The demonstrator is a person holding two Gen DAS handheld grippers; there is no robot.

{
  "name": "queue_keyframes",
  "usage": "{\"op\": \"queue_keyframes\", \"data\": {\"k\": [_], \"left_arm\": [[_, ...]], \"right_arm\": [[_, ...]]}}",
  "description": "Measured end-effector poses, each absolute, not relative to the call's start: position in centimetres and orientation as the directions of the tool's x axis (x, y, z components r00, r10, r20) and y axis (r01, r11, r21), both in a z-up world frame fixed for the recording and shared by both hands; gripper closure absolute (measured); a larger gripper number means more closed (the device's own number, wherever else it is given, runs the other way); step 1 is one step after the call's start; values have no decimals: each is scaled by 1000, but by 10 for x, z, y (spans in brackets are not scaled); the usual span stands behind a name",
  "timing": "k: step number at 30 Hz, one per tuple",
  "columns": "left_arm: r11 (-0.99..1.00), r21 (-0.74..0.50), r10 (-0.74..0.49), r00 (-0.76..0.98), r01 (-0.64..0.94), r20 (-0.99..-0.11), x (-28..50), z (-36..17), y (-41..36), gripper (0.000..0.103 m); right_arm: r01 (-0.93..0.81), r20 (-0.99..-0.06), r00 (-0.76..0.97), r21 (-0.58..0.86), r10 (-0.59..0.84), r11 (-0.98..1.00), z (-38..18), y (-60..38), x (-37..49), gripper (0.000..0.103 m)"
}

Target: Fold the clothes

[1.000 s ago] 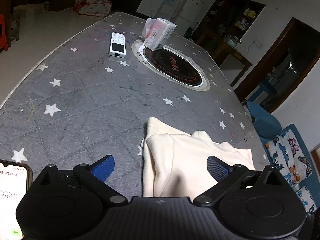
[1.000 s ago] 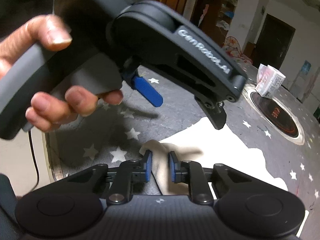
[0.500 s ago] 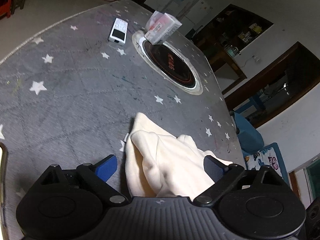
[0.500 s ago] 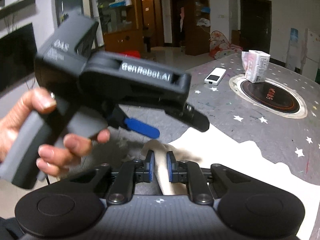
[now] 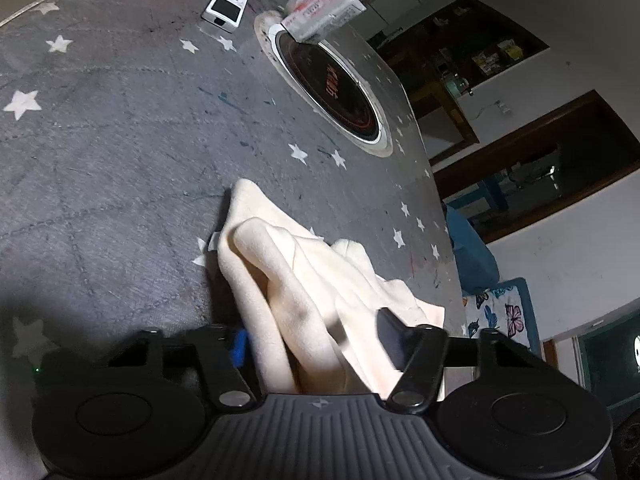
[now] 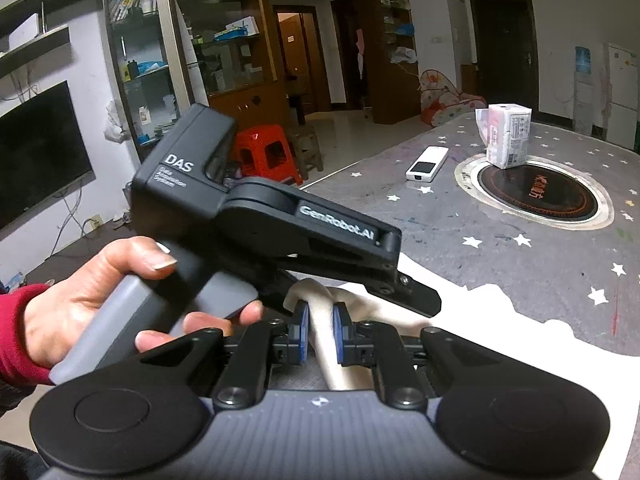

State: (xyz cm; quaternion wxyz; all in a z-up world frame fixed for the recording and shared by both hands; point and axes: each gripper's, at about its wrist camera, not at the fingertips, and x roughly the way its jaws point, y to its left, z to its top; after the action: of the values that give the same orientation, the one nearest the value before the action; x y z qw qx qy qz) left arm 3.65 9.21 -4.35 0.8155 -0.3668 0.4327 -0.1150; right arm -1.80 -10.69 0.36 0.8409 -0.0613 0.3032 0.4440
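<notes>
Cream garment [image 5: 304, 280] lies bunched at the lower centre of the left wrist view, on the grey starred surface [image 5: 120, 140]; no neat fold visible yet.

Right gripper [image 6: 320, 330]: jaws closed on a ridge of the cloth, pinched between the blue pads.

Left gripper [image 5: 316, 344]: jaws closing, a thick roll of cloth between them; whether the pads press yet, cannot tell.

Hand [image 6: 80, 312] on the left gripper's handle, left of the right wrist view.

Judgement: early stage. Both grips being set; lifting, spreading and all folds remain.
</notes>
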Motion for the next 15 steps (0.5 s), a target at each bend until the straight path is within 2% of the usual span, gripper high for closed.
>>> {"op": "queue_keyframes", "data": {"k": [4,6,13,15], "left_arm": [[715,-687,-501,589,-130,-634,39,-47,90,69],[725,-677,-494,589,-126,-639,39,-48,89,74],[738,-664,-487,589,-117,-645,38,-49,90,79],[739,-663,-486,590,-117,-645,38,-49,90,80]], "right_arm": [[-790,-564,414,167,715,589,1,-107,-19,92],[-791,-566,411,169,715,588,0,-107,-20,91],[-791,-572,413,160,709,590,0,-115,-24,88],[-772,-569,435,164,698,614,0,-125,-24,84]]}}
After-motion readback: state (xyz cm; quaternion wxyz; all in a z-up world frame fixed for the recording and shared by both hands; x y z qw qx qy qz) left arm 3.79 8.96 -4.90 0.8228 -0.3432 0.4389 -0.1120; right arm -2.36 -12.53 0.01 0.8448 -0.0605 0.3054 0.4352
